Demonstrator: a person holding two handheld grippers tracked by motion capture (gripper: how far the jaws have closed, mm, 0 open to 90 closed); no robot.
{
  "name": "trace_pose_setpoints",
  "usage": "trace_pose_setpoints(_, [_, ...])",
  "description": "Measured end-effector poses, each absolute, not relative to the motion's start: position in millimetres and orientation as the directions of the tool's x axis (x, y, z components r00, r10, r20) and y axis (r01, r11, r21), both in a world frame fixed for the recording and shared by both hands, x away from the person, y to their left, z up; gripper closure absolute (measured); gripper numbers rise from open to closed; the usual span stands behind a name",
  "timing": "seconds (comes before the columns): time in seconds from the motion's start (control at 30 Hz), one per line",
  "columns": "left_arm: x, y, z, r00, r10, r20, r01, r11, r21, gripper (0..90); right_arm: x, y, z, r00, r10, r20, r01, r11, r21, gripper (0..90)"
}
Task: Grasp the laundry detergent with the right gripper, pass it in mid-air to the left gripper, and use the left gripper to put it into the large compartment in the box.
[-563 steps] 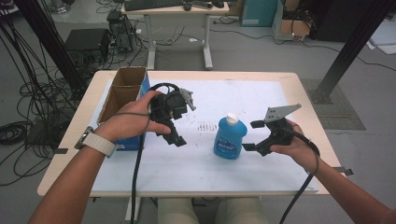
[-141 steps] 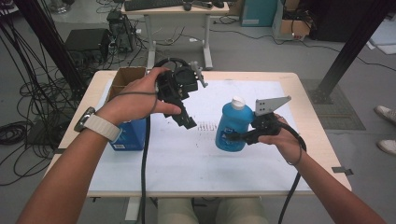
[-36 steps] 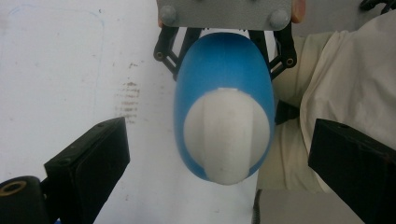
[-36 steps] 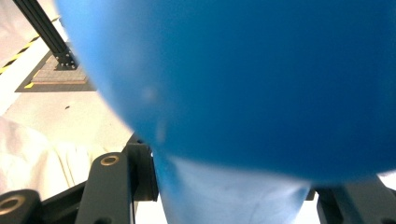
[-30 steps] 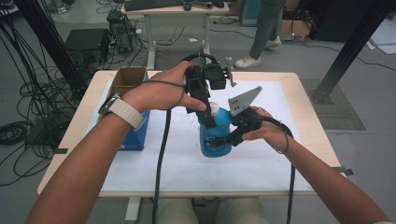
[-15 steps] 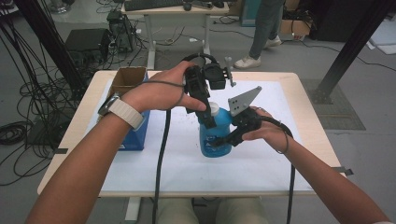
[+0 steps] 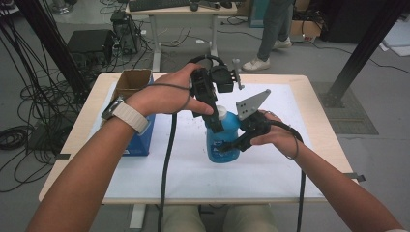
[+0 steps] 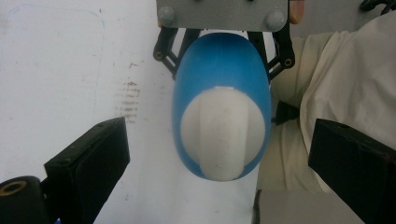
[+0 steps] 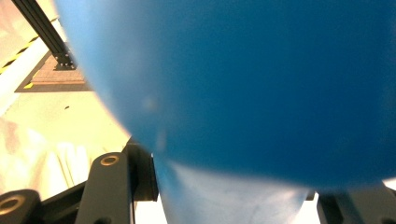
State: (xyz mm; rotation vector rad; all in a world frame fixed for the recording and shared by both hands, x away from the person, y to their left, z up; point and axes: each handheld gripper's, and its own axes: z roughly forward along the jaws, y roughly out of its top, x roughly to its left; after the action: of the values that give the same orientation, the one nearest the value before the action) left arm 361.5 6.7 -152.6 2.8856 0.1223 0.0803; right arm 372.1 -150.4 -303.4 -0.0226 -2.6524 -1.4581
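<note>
The high view looks forward and down over the table point(image 7: 314, 159). The left gripper view peers straight down onto the bottle point(image 8: 222, 130); the right gripper view presses against its side, sharing that bottle.

Bottle point(image 8: 222, 84): smooth blue plastic, slight sheen.
Cap point(image 8: 223, 133): matt white plastic, faintly scuffed.
Left gripper point(image 8: 219, 163): matt black plastic jaws.
Right gripper point(image 7: 227, 146): black, with a dull grey metal plate point(image 7: 251, 102).
Table point(image 7: 319, 104): pale wood edge, white matt sheet, smudged.
Box point(image 7: 131, 82): brown cardboard, at left edge.
</note>
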Motion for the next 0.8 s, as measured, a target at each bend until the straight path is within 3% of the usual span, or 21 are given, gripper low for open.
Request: trace_pose_setpoints(0.8, [361.7,6.8,-152.6,0.995,0.092,0.043,0.078,-0.964,0.254,5.7,374.5,-150.2,-305.0,-0.995,-0.051,0.090,0.049,0.532,0.845,42.9])
